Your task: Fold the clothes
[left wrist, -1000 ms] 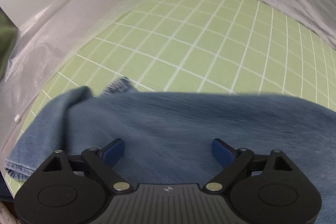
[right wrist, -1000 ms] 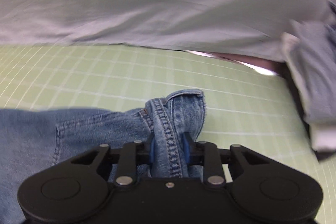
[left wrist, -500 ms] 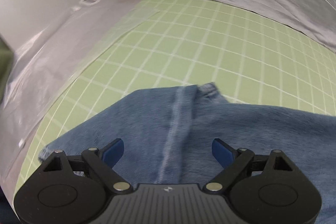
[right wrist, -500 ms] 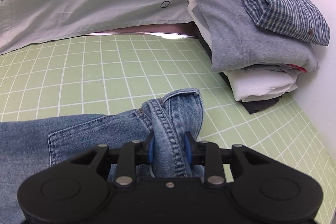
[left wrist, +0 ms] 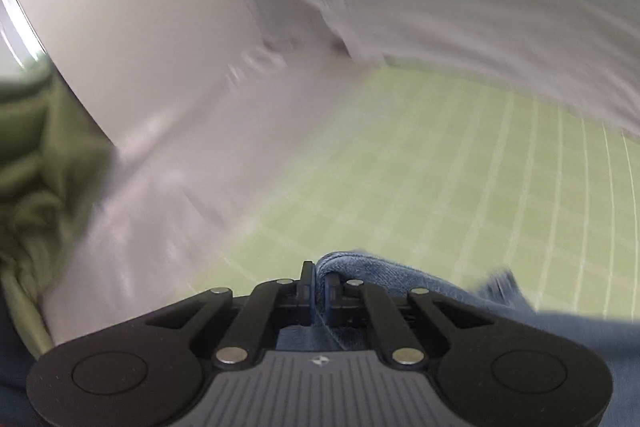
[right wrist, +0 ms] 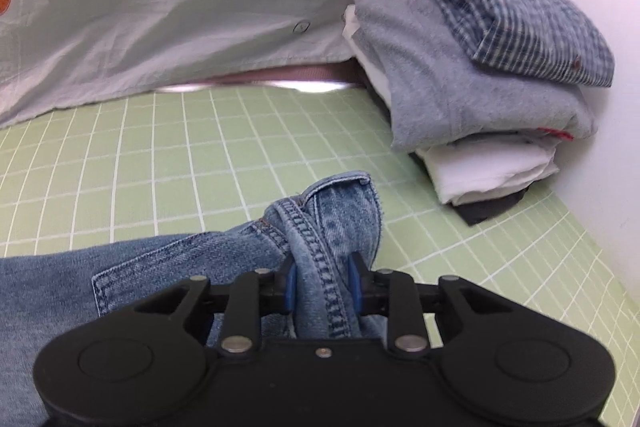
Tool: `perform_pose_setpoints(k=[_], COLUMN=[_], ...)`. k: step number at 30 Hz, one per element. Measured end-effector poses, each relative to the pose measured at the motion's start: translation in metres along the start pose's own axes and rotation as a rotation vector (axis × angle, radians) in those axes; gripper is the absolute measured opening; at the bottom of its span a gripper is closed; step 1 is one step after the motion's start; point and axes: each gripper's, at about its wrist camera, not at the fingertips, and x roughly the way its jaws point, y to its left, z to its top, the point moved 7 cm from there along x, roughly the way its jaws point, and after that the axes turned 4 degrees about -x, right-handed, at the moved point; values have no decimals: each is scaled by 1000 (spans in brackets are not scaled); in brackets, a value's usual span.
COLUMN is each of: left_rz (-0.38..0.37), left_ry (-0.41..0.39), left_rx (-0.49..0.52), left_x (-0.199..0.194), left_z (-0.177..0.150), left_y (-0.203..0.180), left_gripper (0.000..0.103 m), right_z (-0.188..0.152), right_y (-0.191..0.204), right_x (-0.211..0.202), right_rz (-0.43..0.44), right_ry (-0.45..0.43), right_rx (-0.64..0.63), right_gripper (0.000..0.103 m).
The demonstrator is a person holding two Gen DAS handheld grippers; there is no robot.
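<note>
The right claw [right wrist: 322,285] is pinching a bunched seam of the jeans [right wrist: 168,259]; the left claw [left wrist: 318,287] is gripping a fold at the other end; the denim is lying low over the green gridded mat [right wrist: 160,163]. The jeans' length is running between the two claws, so, I'd judge, either could be carrying its end toward the other; the folded stack [right wrist: 480,99] is sitting nearer the right one.

Jeans [right wrist: 328,227] – coarse blue denim w/ raised stitched seams, faded, matt. Green mat [right wrist: 168,155] smooth, low sheen, white grid printed on. Pale sheet [right wrist: 168,7] at mat's far edge: thin woven cloth, creased. Stack at far right corner – checked shirt [right wrist: 516,23] woven cotton, grey top [right wrist: 436,91] soft fuzzy knit. Both grippers [left wrist: 319,287] [right wrist: 322,283]: matt black plastic, shiny metal rivets, blue rubbery pads [right wrist: 291,285].
</note>
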Motion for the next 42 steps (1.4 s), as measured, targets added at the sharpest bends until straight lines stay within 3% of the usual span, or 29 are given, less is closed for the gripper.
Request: perform_pose_setpoints(k=[1,3,6,9,11,12,13,16,17,18,23,30,34,42], left_rz=[-15,-62,-75,-156,-191,-168,-153,-186,-205,-215,-184,-131,-163,-261], left_ry=[-37,-106,-216,-242,-226,-181,-142,-64,-35,-1,173,347,366,368], left_rx=[-20,-68,-28,-36,-30,-11,-6,-29,-32,-22,58,-107,-153,-143], left_x=[-7,-19,-19,6,28,42,51,62,63,63,53,22,14,25], left_z=[19,55,104,139,156,157,153,121,104,83,-28,-123,-143,-142], left_y=[4,6,-14,-47,-70,-81,-89,-96,-95,-94,-60,14,32,26], left_gripper=[5,5,5,6,22,38,52,79,83,84,84,84,84,86], right_z=[5,17,35,54,66,67,68,73,73,65,3,-70,-88,-111], right_y=[0,-3,-6,-9,-10,-10,-10,-10,-10,-8,4,40,65,101], right_x=[-4,-11,-10,1,10,12,14,19,19,13,-14,-71,-105,-168], right_rz=[-15,-47,-57,-71,-82,-94,-106,-141,-150,-145,-52,56,147,252], right_ry=[-20,-66,-99,-118,-124,-117,-111,-91,-85,-83,35,121,125,116], right_rx=[1,7,26,41,58,51,43,20,13,6,7,52,54,57], right_gripper=[15,15,15,15,16,18,24,66,80,85,87,88,88,95])
